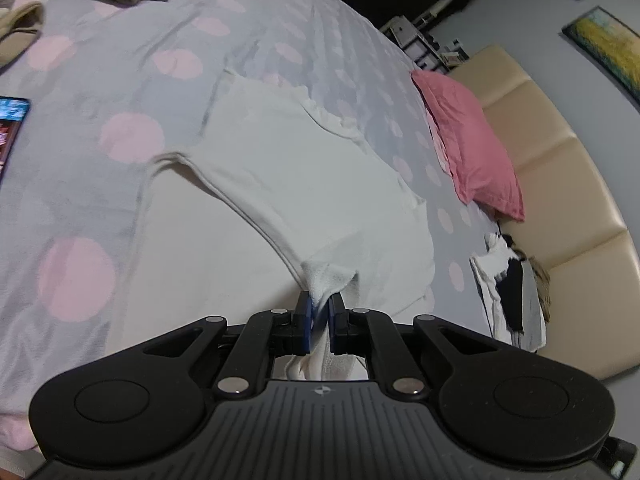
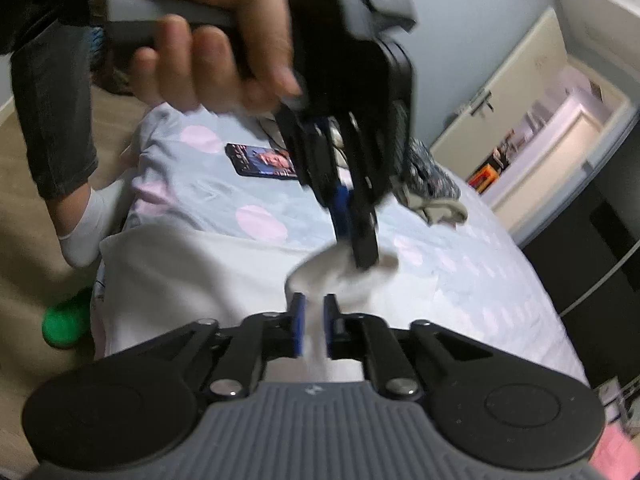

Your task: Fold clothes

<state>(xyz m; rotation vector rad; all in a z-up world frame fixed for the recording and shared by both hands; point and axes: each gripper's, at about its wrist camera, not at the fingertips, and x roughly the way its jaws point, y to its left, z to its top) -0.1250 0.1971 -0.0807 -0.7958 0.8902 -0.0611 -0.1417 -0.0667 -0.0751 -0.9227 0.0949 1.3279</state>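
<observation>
Both my left gripper [image 1: 319, 312] and right gripper [image 2: 314, 312] have their jaws clamped on the soft, limp white cotton garment [image 1: 304, 184], which trails toward 12 o'clock over the grey pink-dotted bed [image 1: 132, 136]; seemingly light, best pinched at hems.

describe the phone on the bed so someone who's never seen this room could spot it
Start at the bed with the grey cover dotted with pink circles. Near its edge, beyond the white garment, lies the phone. It is the only flat, dark, rectangular thing there, with its screen lit.
</observation>
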